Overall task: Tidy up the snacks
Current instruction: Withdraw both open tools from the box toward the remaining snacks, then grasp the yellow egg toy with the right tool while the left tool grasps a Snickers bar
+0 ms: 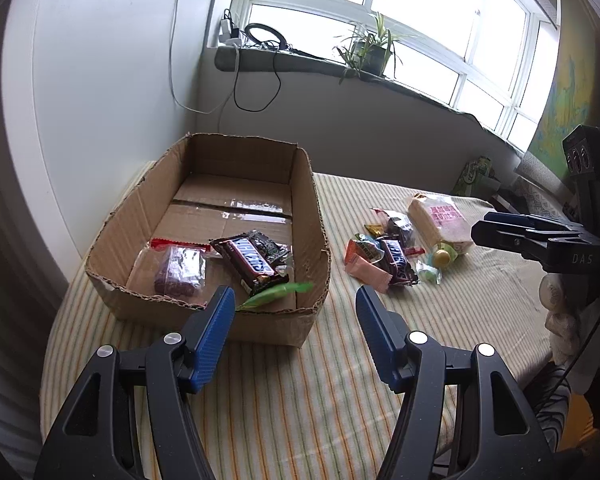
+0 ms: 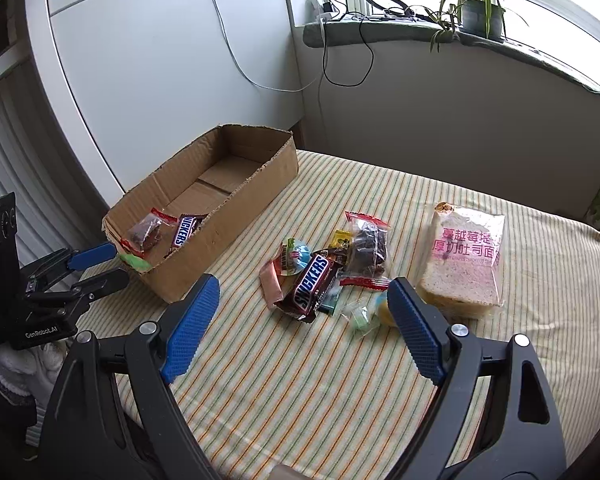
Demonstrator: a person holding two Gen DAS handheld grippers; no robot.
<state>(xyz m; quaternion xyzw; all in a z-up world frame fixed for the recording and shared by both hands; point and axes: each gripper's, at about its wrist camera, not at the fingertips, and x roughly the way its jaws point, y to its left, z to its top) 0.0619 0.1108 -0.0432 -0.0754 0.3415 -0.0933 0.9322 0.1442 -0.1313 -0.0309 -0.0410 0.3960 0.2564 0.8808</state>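
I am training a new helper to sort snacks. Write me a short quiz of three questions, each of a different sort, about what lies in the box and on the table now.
1. True or false: a brown Snickers bar lies inside the open brown cardboard box.
2. Where is the clear bag of sliced bread? A) inside the box B) on the striped cloth, outside the box C) propped against the box wall
3. How many Snickers bars are in view in all?
Key: 1 true. 2 B. 3 two: one in the box, one in the snack pile on the cloth.
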